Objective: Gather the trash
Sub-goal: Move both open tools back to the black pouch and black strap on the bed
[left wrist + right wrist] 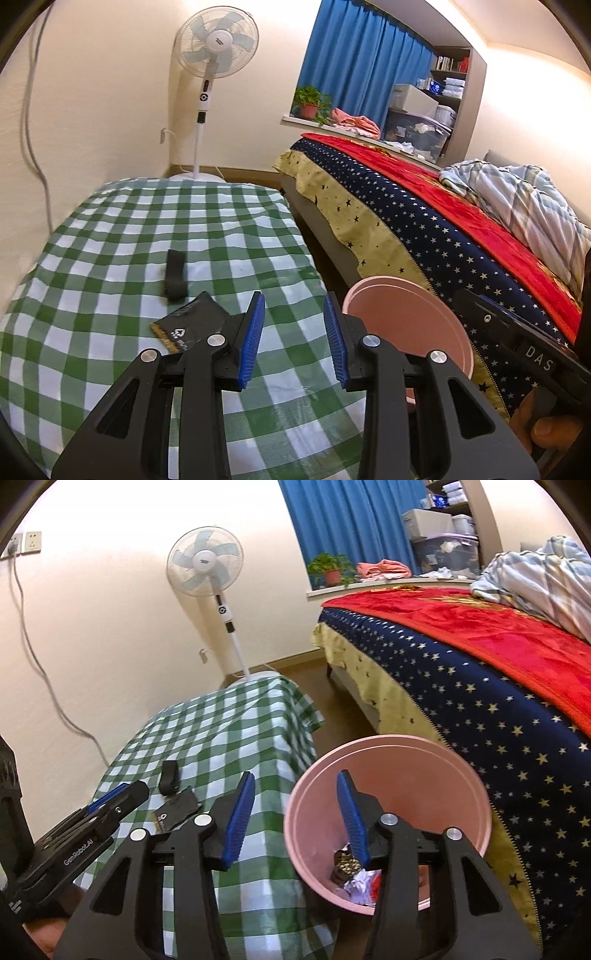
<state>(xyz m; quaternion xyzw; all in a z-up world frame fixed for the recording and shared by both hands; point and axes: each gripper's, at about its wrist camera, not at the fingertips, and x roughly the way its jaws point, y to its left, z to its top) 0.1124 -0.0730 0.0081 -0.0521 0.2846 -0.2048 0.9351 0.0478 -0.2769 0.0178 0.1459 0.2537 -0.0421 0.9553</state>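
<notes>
A pink bin [406, 786] stands between the checked table [236, 731] and the bed; crumpled paper [360, 886] and a dark wrapper [345, 864] lie in it. My right gripper [295, 819] hovers open and empty, its right pad over the bin and its left pad over the table edge. On the cloth lie a black flat packet [192, 326] and a black strap-like piece [175, 275]. My left gripper [295, 339] is open and empty just right of the packet, with the pink bin [406, 325] to its right.
A bed [424, 221] with a starry cover and a red blanket runs along the right. A standing fan [216, 44] is behind the table in the corner. A narrow strip of floor [314, 679] separates table and bed. A cable [37, 657] hangs on the left wall.
</notes>
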